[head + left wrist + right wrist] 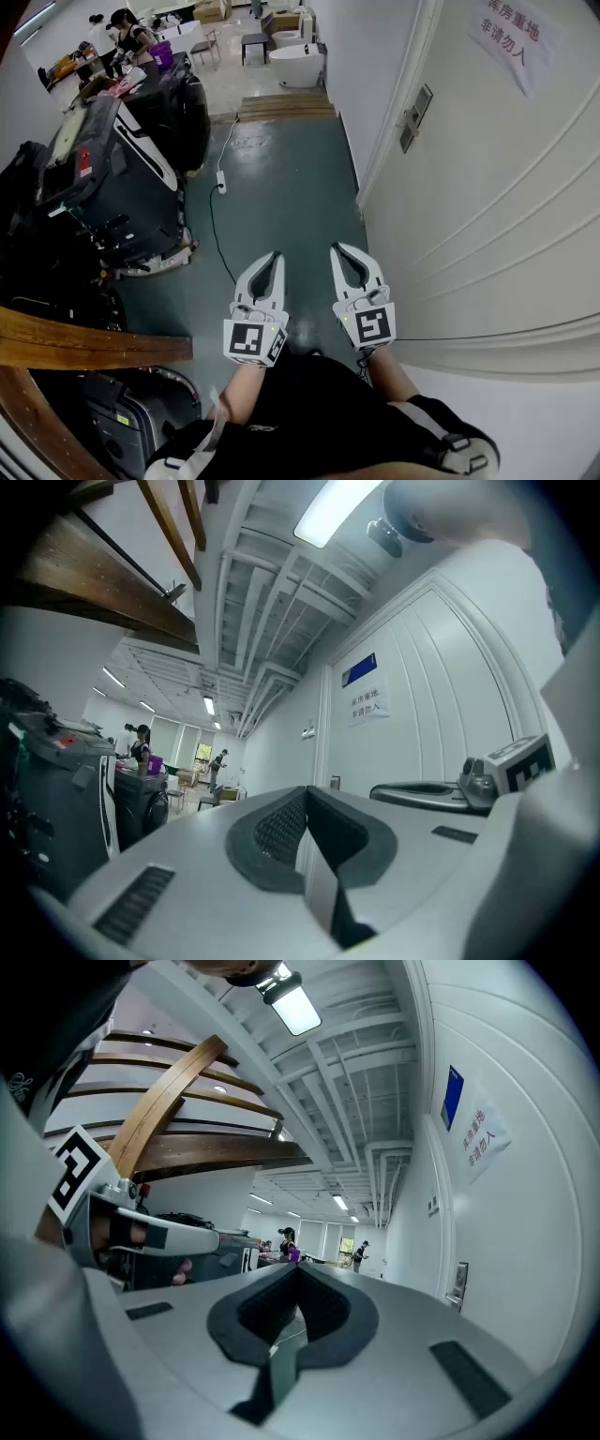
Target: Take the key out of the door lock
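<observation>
Looking down, we are seeing the left claw (pixel 276 255) and right claw (pixel 335 247) side by side over the green floor (pixel 281 178). Only the claw views are showing the ceiling lamp (pixel 298 1009). Both claws are clenched on nothing and pointing about level. The lock (pixel 412 117) is sitting well ahead on the white door (pixel 487 216), and we cannot make out the key.

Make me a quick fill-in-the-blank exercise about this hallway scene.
The left gripper and right gripper both have their fingers ____.
The floor is painted ____.
The door bearing the paper sign is ____ in colour.
The door lock lies ahead, on the person's ____ side.
Missing words: shut; green; white; right
</observation>
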A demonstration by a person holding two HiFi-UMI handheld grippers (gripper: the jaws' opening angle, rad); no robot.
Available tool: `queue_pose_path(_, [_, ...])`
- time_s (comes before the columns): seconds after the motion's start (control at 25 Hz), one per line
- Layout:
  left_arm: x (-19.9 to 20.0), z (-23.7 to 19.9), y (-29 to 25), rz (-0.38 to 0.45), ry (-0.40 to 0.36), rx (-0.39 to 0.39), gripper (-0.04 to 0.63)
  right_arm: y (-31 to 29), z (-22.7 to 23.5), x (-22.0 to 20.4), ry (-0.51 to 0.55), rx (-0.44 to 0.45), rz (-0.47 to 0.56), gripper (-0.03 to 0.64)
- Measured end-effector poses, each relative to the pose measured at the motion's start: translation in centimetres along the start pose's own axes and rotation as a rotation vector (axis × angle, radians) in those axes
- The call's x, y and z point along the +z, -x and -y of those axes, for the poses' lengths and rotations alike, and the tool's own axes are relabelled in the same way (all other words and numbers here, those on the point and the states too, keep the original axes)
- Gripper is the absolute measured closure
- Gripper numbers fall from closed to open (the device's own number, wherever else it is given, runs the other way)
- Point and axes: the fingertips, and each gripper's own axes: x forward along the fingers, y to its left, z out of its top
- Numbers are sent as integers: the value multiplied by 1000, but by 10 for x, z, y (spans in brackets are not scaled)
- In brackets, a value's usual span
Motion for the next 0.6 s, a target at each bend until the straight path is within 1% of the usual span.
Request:
queue_pose_path(0.12, [-3,6,4,-6,2,5,572,8,0,-3,-21,5,-9,609])
queue_pose_path(0.24, [-10,14,5,-7,1,7,572,14,1,-5,-12,11,0,609])
queue_pose_path(0.36, [-20,19,9,-40,3,27,572,23,0,-9,-8,10,13,609])
queue_pose_path(0.44, [-32,21,15,-73,6,32,572,27,-1,-16,-71,7,14,609])
queue_pose_path(0.56, [-48,17,17,-115,8,31,572,24,-2,-36,-205,23,-17,607])
queue_pose_path(0.6, [-51,15,14,-124,5,30,572,21,-1,-43,-241,27,-22,590])
